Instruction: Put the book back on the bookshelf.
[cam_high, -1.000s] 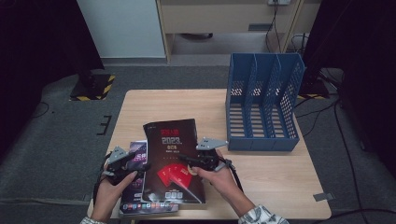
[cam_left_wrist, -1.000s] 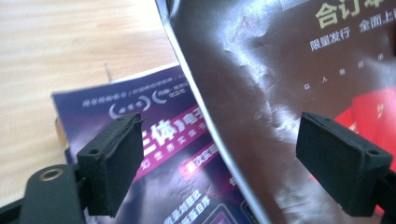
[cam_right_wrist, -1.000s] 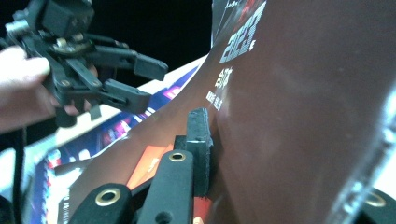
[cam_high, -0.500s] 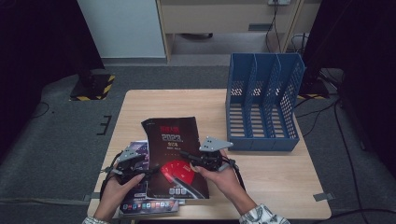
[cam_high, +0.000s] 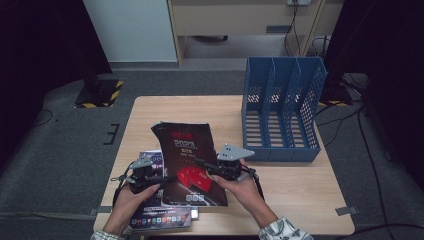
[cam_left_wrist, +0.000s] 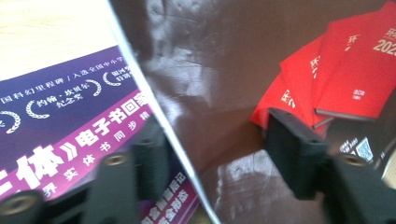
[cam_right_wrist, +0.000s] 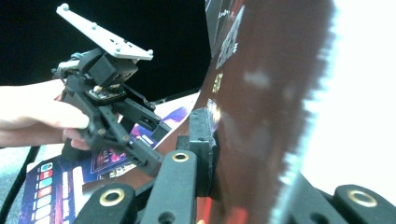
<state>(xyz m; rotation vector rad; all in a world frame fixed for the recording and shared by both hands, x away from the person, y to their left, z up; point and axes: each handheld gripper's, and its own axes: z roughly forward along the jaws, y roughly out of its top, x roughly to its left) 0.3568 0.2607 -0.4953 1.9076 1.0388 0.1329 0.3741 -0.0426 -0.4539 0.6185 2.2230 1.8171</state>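
While the right gripper (cam_high: 212, 172) clamps the near right edge of the glossy dark-brown magazine with red booklets printed on its cover (cam_high: 190, 160), that edge is lifted off the light wooden table (cam_high: 290, 200), so the cover tilts up and gives the other tool a free margin to bite. The left gripper (cam_high: 162, 179) straddles the magazine's opposite, left edge: its jaws have just been closing, one below the cover and one above it, but a gap shows and the pads do not yet press. Beneath it lies the purple paperback with white lettering (cam_left_wrist: 60, 140), flat on the table, probably the next item. Beyond the right gripper stands the blue perforated plastic file rack (cam_high: 282, 115), the likely destination.
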